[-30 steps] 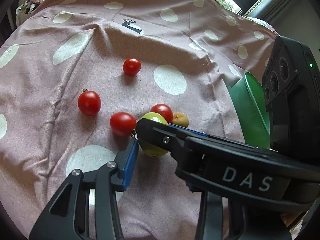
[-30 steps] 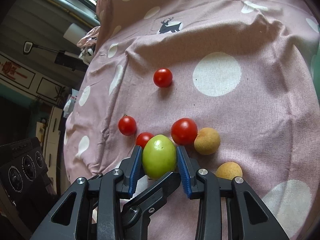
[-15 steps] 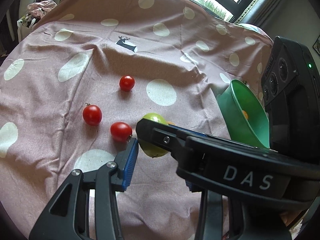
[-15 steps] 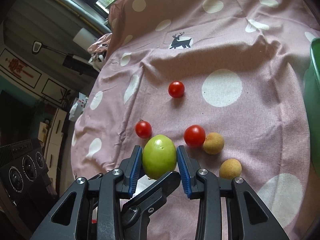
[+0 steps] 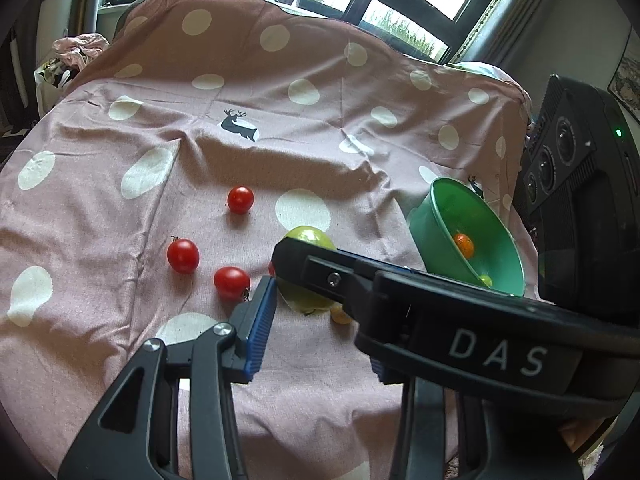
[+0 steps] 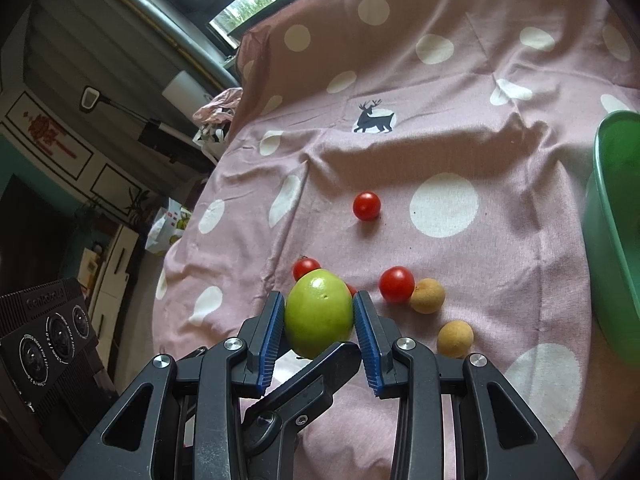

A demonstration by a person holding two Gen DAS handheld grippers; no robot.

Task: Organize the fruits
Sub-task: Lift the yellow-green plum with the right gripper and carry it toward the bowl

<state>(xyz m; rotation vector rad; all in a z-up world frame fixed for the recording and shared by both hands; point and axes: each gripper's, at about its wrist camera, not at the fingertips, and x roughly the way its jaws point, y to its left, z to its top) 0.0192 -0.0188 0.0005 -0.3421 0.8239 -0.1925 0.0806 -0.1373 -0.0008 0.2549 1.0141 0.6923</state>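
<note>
Right gripper point(image 6: 319, 320) clenched on smooth green fruit point(image 6: 319, 312); left gripper's point(image 5: 320, 304) grasp indeterminate; round tomatoes point(image 6: 396, 284) at 1 o'clock; plastic bowl point(image 6: 608, 216) at 3 o'clock.

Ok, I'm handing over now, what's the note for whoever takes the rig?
Right tool: shut on the green fruit, held above the cloth.
Left tool: alongside the same fruit, grip unclear.
Bowl: at right, holds an orange fruit and a smaller one.
Left to do: bowl this fruit, then four tomatoes and two tan fruits.
</note>
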